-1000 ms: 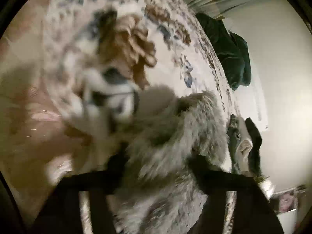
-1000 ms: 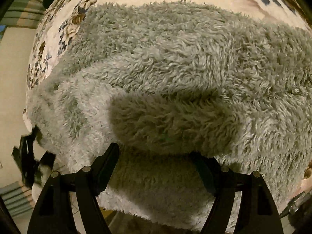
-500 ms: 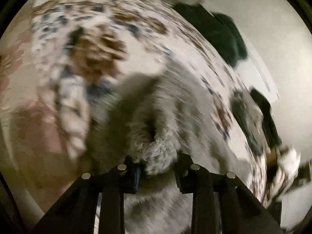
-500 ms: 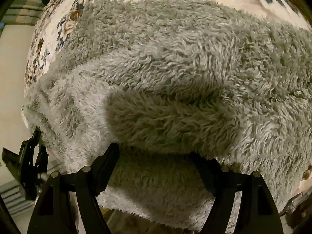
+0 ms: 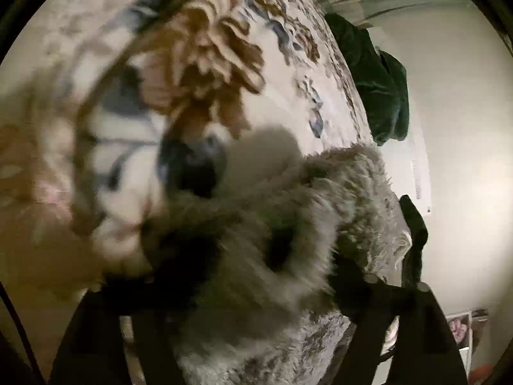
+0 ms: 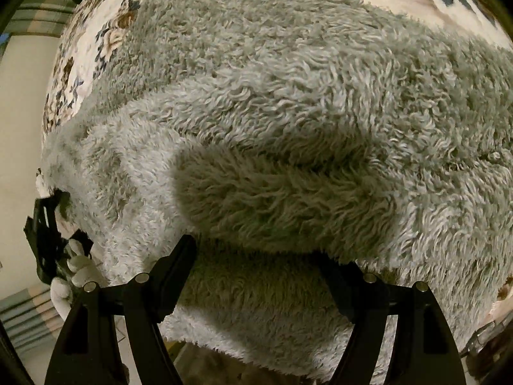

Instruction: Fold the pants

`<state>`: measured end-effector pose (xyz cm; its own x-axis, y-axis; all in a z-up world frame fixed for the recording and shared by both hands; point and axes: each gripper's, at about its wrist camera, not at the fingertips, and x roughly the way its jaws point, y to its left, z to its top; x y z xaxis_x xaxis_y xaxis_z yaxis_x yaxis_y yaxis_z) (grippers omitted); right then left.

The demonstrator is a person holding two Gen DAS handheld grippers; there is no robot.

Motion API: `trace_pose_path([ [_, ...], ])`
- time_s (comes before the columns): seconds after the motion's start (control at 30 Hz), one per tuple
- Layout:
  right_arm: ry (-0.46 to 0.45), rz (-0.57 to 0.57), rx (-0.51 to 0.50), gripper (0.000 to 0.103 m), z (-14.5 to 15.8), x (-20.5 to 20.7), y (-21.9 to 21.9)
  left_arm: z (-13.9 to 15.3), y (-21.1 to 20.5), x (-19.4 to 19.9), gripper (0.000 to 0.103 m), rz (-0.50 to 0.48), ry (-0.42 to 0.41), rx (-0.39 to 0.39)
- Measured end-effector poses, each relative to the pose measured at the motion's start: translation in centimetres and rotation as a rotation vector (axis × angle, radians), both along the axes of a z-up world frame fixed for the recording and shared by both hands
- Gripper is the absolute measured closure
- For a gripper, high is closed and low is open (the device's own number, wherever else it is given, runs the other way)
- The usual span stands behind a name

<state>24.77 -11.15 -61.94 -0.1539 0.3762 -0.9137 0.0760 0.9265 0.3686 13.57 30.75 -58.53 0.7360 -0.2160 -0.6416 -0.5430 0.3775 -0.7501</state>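
The pants (image 6: 288, 128) are of thick grey fleece and lie spread on a bed with a floral bedspread (image 6: 96, 41). In the right wrist view they fill almost the whole picture. One fold of the fleece makes a raised ridge across the middle, and the near edge of the cloth hangs toward 6 o'clock.

The right gripper (image 6: 256, 276) stands at 6 o'clock in its own view. Its jaws are wide apart, one on each side of the near fleece edge. The ridge of cloth lies just above and between them, but I see no pad that presses on it.

In the left wrist view the pants (image 5: 288, 240) show as a bunched end of fleece with a dark hollow in it, at about 5 o'clock from the centre. This picture is blurred. The left gripper (image 5: 263, 292) is at 6 o'clock, and its jaws are opening at this moment. The bunched fleece sits between them, and the pads do not seem to clamp it.

At 9 o'clock in the right wrist view the left gripper (image 6: 48, 234) appears again at the far edge of the pants, with a white gloved hand (image 6: 75, 272) on it.

The bedspread (image 5: 208, 64) carries brown and blue flowers. At 2 o'clock in the left wrist view a dark green garment (image 5: 375, 86) lies at the edge of the bed, near a pale wall (image 5: 458, 128)
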Motion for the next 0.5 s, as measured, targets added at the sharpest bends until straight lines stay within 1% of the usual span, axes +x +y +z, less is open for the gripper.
trace_pose_path([
  [0.03,0.000,0.000,-0.001,0.024,0.0,0.0,0.0,-0.4,0.0,0.4,0.023,0.003,-0.008,-0.009],
  [0.1,0.001,-0.001,0.000,0.024,0.0,0.0,0.1,-0.5,0.0,0.7,0.022,-0.002,-0.013,0.002],
  [0.13,0.002,-0.001,0.000,0.024,0.0,0.0,0.1,-0.2,-0.2,0.8,0.023,-0.009,-0.009,0.018],
  [0.17,0.003,-0.002,0.002,0.024,0.0,0.0,0.1,0.2,-0.5,0.6,0.027,-0.012,-0.008,0.042],
  [0.2,0.003,-0.004,0.005,0.024,0.0,0.0,0.1,0.4,-0.6,0.3,0.052,-0.010,-0.008,0.055],
  [0.23,0.003,-0.008,0.010,0.024,0.1,-0.1,0.0,0.5,-0.7,0.0,0.073,-0.013,-0.005,0.062],
  [0.3,0.003,-0.012,0.019,0.024,0.1,-0.1,-0.2,1.1,-0.8,-0.8,0.082,-0.007,-0.011,0.093],
  [0.33,0.002,-0.013,0.024,0.024,0.1,-0.2,-0.3,1.6,-0.9,-1.1,0.085,-0.010,-0.011,0.115],
  [0.4,-0.003,-0.013,0.032,0.024,0.2,-0.4,-0.5,3.3,-1.5,-1.5,0.087,-0.015,-0.031,0.155],
  [0.5,-0.011,-0.021,0.050,0.024,0.3,-0.7,-0.9,7.1,-3.7,-1.4,0.087,-0.070,-0.083,0.241],
])
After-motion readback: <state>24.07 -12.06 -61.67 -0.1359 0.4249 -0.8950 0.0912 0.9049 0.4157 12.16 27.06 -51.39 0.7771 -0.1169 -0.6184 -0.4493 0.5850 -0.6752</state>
